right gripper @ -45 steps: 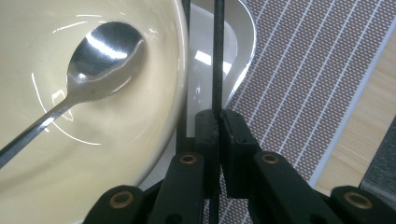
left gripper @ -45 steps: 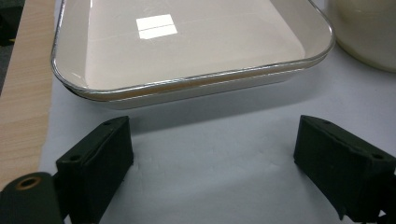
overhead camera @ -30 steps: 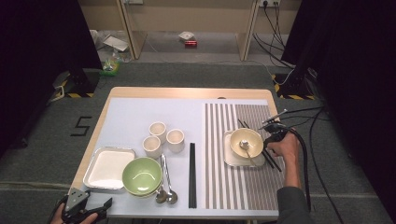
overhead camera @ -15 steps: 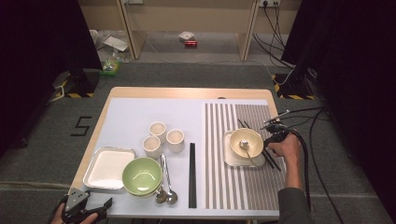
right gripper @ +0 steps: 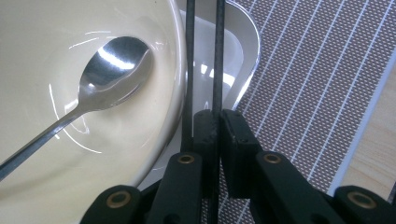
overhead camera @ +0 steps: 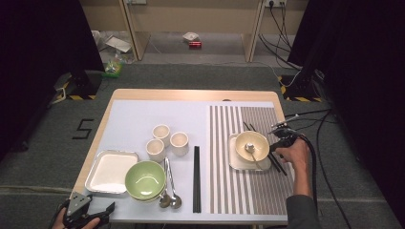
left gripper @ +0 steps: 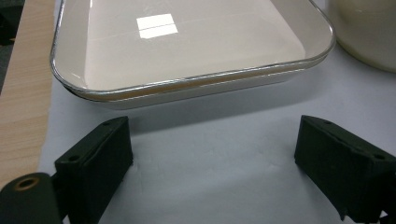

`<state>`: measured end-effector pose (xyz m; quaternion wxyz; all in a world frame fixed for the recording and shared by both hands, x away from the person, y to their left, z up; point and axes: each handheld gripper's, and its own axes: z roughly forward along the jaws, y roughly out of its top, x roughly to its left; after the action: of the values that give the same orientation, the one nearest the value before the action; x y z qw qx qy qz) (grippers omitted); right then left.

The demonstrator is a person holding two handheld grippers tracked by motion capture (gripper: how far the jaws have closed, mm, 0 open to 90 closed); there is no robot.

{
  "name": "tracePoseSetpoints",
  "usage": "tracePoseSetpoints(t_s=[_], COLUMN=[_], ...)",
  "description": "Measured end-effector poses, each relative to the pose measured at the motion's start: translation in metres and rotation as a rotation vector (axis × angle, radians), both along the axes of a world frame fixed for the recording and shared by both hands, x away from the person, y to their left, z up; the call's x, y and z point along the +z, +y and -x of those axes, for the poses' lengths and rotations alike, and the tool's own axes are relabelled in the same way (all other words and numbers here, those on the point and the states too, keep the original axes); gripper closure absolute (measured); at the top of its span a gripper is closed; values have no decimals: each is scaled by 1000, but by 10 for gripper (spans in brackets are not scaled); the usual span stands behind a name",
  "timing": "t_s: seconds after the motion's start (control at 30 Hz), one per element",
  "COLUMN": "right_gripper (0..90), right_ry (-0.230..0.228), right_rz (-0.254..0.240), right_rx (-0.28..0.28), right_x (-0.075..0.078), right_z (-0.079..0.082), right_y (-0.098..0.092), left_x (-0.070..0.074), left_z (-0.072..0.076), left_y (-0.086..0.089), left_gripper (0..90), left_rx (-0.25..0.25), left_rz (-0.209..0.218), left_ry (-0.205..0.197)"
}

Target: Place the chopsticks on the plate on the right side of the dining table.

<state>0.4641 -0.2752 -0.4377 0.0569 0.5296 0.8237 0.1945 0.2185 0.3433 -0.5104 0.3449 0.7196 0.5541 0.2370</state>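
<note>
The black chopsticks [right gripper: 217,51] lie just beside the cream bowl [overhead camera: 251,144] on the square plate [overhead camera: 237,163], over the striped mat [overhead camera: 224,191]. The right claw [right gripper: 214,128] is clamped on one stick; the other runs alongside. Best to keep the pair parallel and lower them clear of the bowl rim and spoon [right gripper: 109,70]. The left claw [left gripper: 212,154] rests wide apart and holds nothing, on the tabletop [overhead camera: 133,119] near the left tray [left gripper: 187,46].

The left hand's black two-jaw tongs [overhead camera: 95,215] sit low at the near left corner, jaws spread wide apart. The right forearm reaches forward, its black tongs [right gripper: 215,122] level, jaws clamped together on a thin black chopstick [right gripper: 218,56]
</note>
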Motion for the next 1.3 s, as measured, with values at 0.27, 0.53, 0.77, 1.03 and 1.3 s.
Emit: tracePoseSetpoints(t_s=[0.27,0.53,0.77,1.03,1.3], right_gripper=[859,848,832,854,862], right_ry=[-17,-31,-48,-43,-63], right_rz=[-4,-22,-28,-23,-20], right_rx=[15,9,18,29,31], right_x=[1,0,4,2,0], right_z=[3,4,11,17,14], right_y=[2,0,-4,-9,-6], left_x=[0,0,0,0,0], left_z=[0,0,0,0,0], left_y=[0,0,0,0,0], left_gripper=[99,98,98,97,97], left_rx=[1,0,1,1,1], left_rz=[-1,-1,-1,-2,-2], left_ry=[0,0,0,2,2])
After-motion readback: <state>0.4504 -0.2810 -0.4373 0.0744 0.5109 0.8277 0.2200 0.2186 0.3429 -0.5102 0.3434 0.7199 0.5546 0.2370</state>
